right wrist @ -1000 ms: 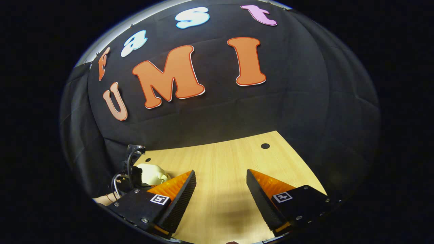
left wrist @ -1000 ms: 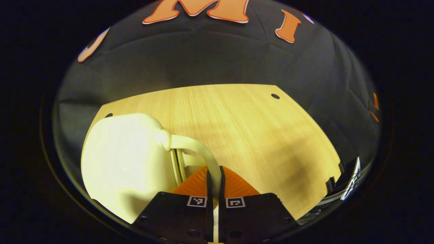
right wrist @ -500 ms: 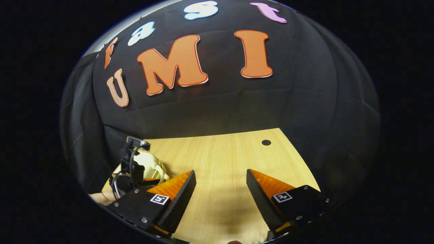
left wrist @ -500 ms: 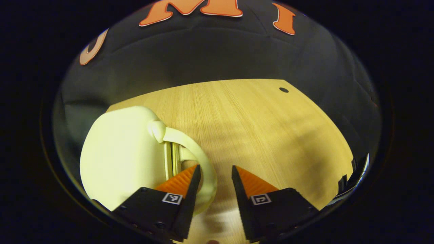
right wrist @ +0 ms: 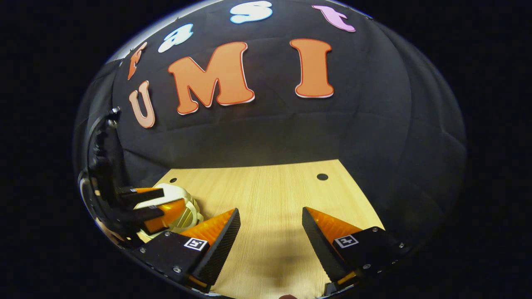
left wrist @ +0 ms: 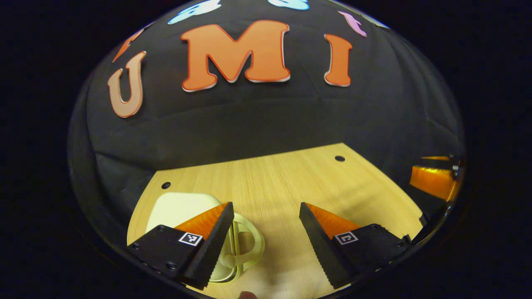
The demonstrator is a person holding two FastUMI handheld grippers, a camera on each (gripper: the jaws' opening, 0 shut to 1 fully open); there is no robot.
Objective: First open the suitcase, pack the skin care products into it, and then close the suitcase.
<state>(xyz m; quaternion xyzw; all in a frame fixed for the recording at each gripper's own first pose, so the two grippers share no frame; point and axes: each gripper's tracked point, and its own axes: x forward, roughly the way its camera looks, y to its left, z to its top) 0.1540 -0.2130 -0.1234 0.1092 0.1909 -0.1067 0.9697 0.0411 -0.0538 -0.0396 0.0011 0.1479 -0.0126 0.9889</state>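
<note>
A small cream suitcase [left wrist: 176, 209] lies on the wooden table [left wrist: 286, 182] at the lower left of the left gripper view, its two halves together and its curved handle [left wrist: 251, 245] pointing toward me. My left gripper [left wrist: 264, 206] hangs open above and behind the handle, touching nothing. In the right gripper view the suitcase [right wrist: 192, 215] sits at the left edge with the left gripper [right wrist: 172, 198] raised over it. My right gripper [right wrist: 270, 209] is open over bare table, apart from the suitcase.
The table has small dark holes near its far corners [left wrist: 339, 158] [right wrist: 322, 177]. The black cloth wall stands right behind its far edge. The right gripper [left wrist: 434, 180] shows off the table's right edge in the left gripper view.
My left gripper let go of the suitcase handle, opened wide, and drew back and up from the suitcase. The right gripper stayed open and almost still.
</note>
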